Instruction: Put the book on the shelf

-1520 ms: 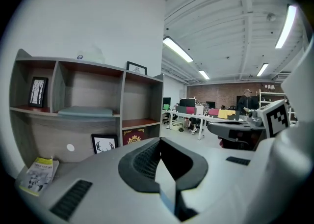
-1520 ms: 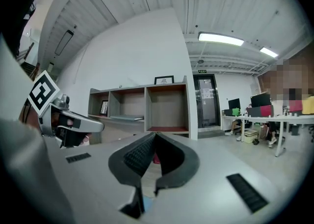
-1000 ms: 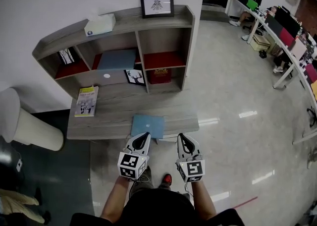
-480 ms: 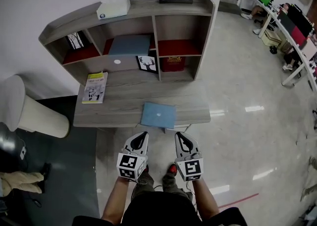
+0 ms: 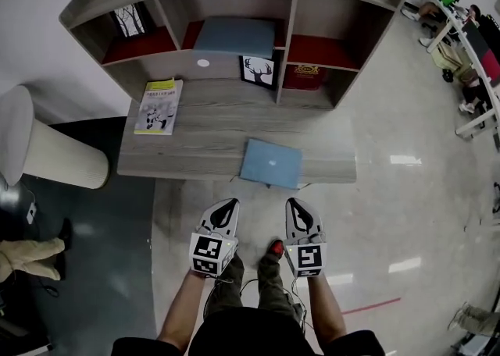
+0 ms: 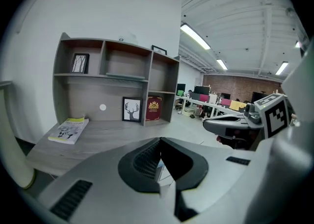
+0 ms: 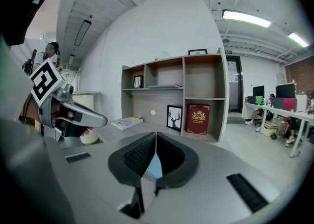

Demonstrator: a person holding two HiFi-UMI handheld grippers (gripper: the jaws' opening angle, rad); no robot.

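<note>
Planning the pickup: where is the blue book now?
In the head view, the blue book lies flat at the front edge of the desk, right of centre, just ahead of the right gripper.

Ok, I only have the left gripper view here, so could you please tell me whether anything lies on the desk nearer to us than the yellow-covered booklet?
Observer: Yes. The head view shows a flat light-blue book lying at the front edge of the grey wooden desk. It is just ahead of the left gripper and the right gripper, and neither touches it.
Operator: Thank you. Are the right gripper's jaws open for it?
Observer: No. In the right gripper view its jaws are together, with nothing between them.
</note>
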